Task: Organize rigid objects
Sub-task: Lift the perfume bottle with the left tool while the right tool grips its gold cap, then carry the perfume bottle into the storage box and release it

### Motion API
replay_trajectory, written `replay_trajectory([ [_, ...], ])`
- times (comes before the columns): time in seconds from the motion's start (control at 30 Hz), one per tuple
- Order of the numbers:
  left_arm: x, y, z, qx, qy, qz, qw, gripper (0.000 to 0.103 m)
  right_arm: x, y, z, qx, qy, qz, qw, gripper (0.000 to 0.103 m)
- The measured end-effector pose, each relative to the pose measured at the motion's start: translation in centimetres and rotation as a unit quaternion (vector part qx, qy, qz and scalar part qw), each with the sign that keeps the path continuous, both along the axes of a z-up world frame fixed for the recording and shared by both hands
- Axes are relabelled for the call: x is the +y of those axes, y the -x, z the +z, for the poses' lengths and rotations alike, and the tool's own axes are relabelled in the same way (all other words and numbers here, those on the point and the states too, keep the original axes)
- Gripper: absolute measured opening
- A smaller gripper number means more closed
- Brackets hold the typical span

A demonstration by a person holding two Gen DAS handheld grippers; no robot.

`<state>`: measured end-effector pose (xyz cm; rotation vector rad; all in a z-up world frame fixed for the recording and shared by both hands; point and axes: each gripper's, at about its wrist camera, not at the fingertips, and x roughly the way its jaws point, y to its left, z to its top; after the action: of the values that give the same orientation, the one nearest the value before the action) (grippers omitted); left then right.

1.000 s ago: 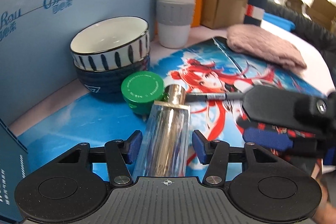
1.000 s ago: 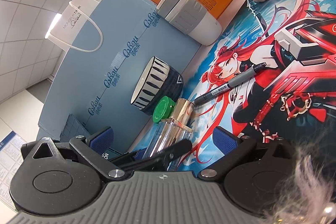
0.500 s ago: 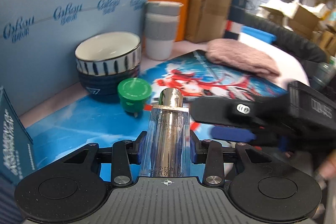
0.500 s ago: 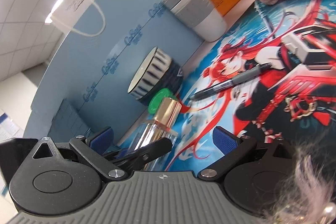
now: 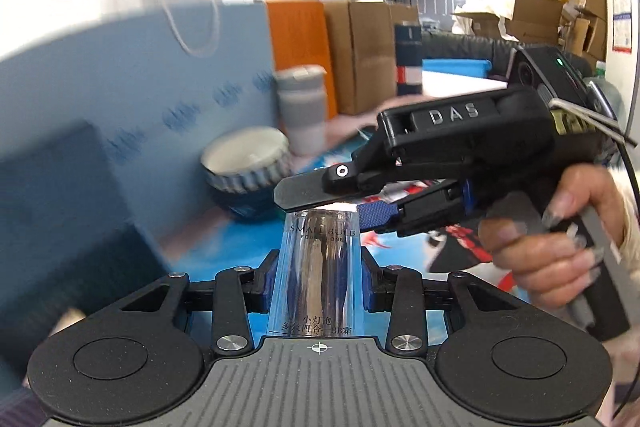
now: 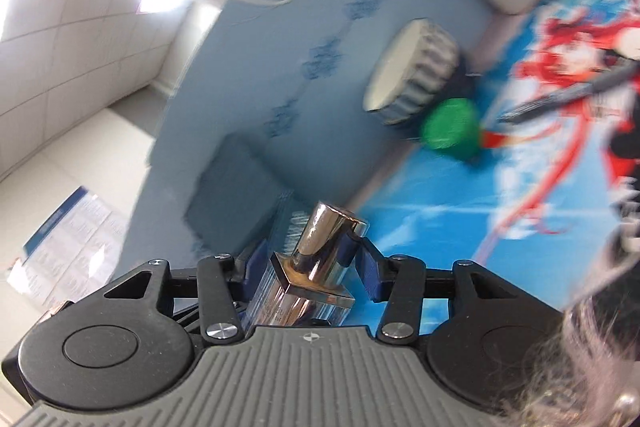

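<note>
Left gripper [image 5: 319, 277], lower centre of the left wrist view, is clamped on the body of the clear cosmetic bottle [image 5: 318, 267], raised above the printed mat [image 6: 460, 187]. Right gripper [image 6: 305, 269], lower centre of its own view, is closing around the bottle's metallic cap [image 6: 326, 239]; contact of the pads cannot be told. For a clean hand-over, the cap should seat squarely between both pads before the left loosens. Stacked bowls [image 5: 248, 179] and green lid [image 6: 450, 129] stand well apart.

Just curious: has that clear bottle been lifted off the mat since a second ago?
Yes. The clear bottle has risen off the mat, well above the green cap.
</note>
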<state>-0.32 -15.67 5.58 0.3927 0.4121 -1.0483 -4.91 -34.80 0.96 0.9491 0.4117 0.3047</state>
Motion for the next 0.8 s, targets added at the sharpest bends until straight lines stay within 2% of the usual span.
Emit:
replay_trajectory([
  [0.07, 1.9, -0.2, 1.2, -0.033, 0.005, 0.004, 0.9995, 0.036, 1.5, -1.0, 1.6, -0.014, 0.000, 0.015, 1.000, 0.045],
  [0.13, 3.9, -0.4, 2.0, -0.085, 0.009, -0.001, 0.9963, 0.036, 3.1, -2.2, 3.1, -0.033, -0.001, 0.029, 0.999, 0.044],
  [0.2, 6.0, -1.4, 2.3, -0.106, 0.004, 0.006, 0.9943, 0.036, 4.7, -3.3, 4.4, -0.056, -0.007, 0.040, 0.998, 0.040],
  [0.23, 6.8, -2.0, 2.4, -0.111, -0.003, 0.014, 0.9937, 0.037, 5.5, -3.8, 4.9, -0.066, -0.008, 0.042, 0.997, 0.029],
  [0.27, 7.5, -2.5, 2.3, -0.114, -0.004, 0.016, 0.9933, 0.036, 6.3, -4.4, 5.3, -0.072, -0.010, 0.046, 0.996, 0.027],
  [0.37, 9.2, -4.2, 2.4, -0.113, -0.009, 0.033, 0.9929, 0.037, 9.2, -6.3, 5.8, -0.072, 0.011, 0.043, 0.996, 0.027],
  [0.5, 10.3, -6.7, 2.6, -0.104, -0.008, 0.050, 0.9932, 0.038, 11.4, -8.9, 5.7, -0.062, -0.004, 0.034, 0.998, 0.027],
  [0.7, 11.7, -9.0, 1.5, -0.087, 0.013, 0.089, 0.9922, 0.046, 14.0, -11.1, 5.4, -0.049, -0.004, -0.005, 0.999, 0.027],
  [0.8, 12.9, -9.3, 0.7, -0.061, 0.033, 0.120, 0.9904, 0.057, 15.3, -11.2, 5.1, -0.043, 0.009, -0.036, 0.998, 0.027],
])
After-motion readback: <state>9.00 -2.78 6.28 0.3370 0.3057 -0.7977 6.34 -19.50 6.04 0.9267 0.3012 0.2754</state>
